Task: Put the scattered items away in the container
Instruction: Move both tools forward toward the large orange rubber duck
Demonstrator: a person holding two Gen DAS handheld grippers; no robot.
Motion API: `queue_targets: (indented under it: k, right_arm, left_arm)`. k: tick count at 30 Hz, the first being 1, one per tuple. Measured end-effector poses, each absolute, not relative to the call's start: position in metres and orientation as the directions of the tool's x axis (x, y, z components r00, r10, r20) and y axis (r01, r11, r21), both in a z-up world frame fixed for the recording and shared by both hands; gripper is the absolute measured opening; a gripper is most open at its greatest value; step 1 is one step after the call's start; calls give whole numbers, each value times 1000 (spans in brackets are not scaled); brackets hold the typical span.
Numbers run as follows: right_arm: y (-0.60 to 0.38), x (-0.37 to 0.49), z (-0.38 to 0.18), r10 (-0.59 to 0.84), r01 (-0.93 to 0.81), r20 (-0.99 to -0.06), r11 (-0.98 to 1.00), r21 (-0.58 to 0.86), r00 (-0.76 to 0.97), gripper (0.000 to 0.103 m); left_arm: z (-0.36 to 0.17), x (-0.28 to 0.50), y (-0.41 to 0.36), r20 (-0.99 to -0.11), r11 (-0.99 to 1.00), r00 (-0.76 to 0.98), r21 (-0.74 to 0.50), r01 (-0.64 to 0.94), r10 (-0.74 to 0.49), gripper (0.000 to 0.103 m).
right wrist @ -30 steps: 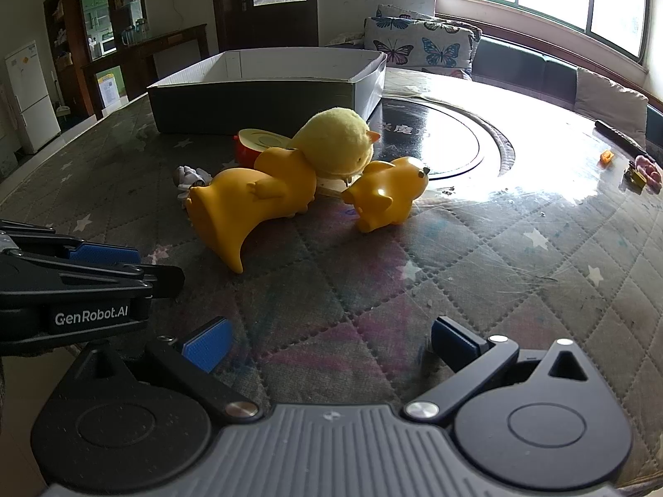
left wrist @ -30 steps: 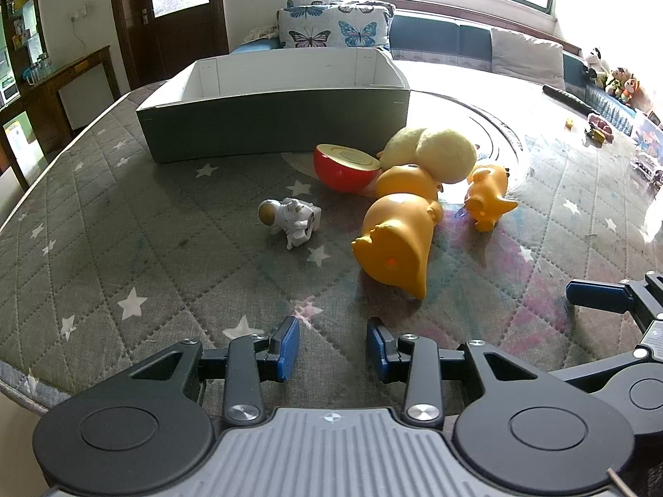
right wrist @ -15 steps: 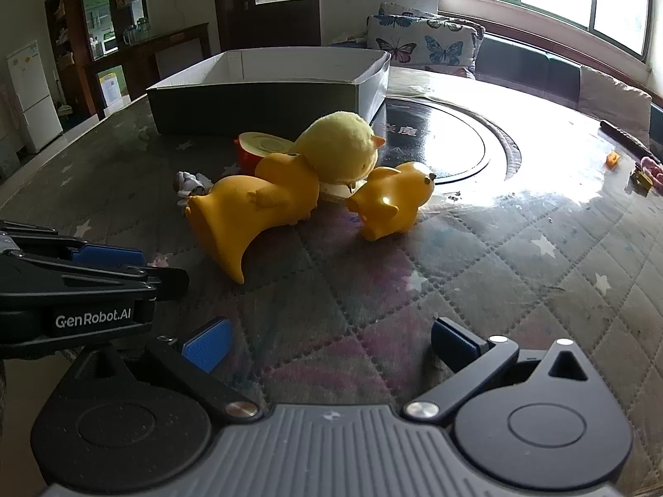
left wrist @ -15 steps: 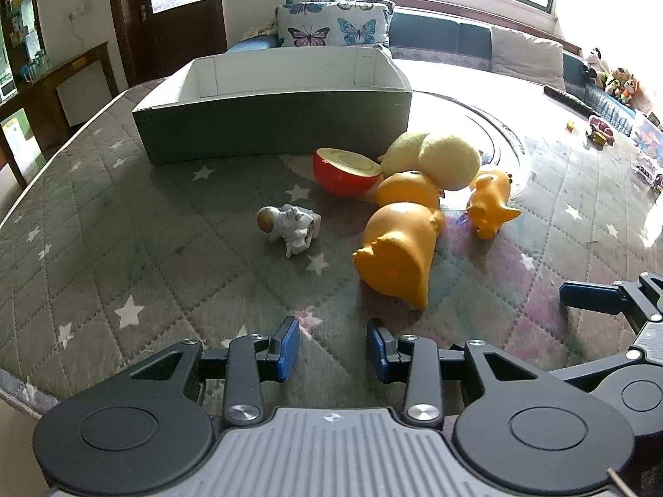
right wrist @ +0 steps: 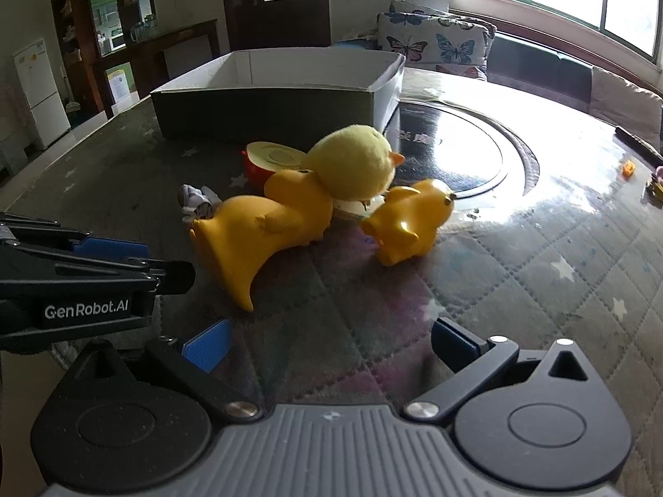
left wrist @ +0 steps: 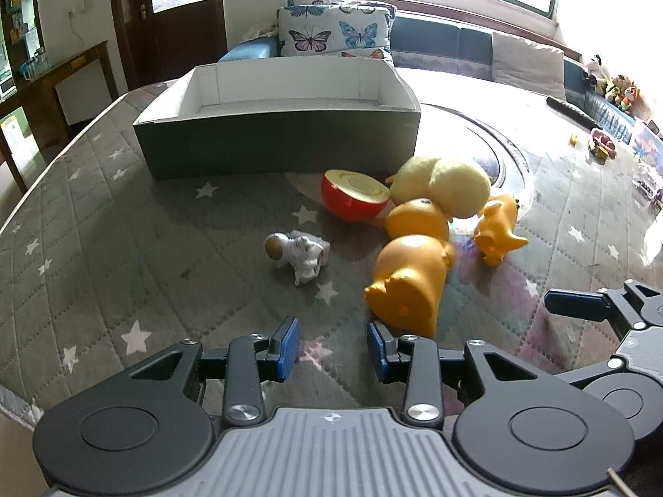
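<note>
A grey open box (left wrist: 286, 145) (right wrist: 265, 112) with white inner walls stands at the back of the quilted table. In front of it lie a red apple half (left wrist: 352, 196) (right wrist: 265, 157), a yellow plush chick (left wrist: 447, 186) (right wrist: 352, 163), a large orange rubber duck (left wrist: 410, 277) (right wrist: 265, 232), a small orange duck (left wrist: 497, 227) (right wrist: 414, 223) and a white astronaut figure (left wrist: 300, 254) (right wrist: 194, 201). My left gripper (left wrist: 333, 348) hovers open just short of the large duck's base, nothing between its fingers. My right gripper (right wrist: 327, 346) is open wide, below the ducks, holding nothing.
The table's near left edge (left wrist: 16, 397) curves off beside my left gripper. A glossy dark turntable (right wrist: 476, 149) lies right of the box. Small toys (left wrist: 601, 145) and a dark remote (left wrist: 569, 109) sit at the far right. A sofa with butterfly cushions (left wrist: 331, 35) stands behind.
Both views have crept slightly closer to the toys. Nothing on the table has moved and both grippers keep the same opening.
</note>
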State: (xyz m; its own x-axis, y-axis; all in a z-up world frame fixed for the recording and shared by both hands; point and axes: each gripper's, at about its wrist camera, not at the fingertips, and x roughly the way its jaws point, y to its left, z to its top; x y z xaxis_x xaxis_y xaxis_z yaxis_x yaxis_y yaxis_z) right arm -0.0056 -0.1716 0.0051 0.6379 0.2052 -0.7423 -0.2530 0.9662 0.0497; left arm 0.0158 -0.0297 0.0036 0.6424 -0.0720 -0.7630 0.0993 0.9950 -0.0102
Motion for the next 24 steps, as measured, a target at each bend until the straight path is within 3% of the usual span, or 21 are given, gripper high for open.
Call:
queue_targets:
  k: [24]
  right_arm:
    - [-151, 18, 15, 289, -343, -734, 936, 80, 615, 103]
  left_arm:
    - [34, 55, -23, -741, 985, 652, -76, 155, -160, 39]
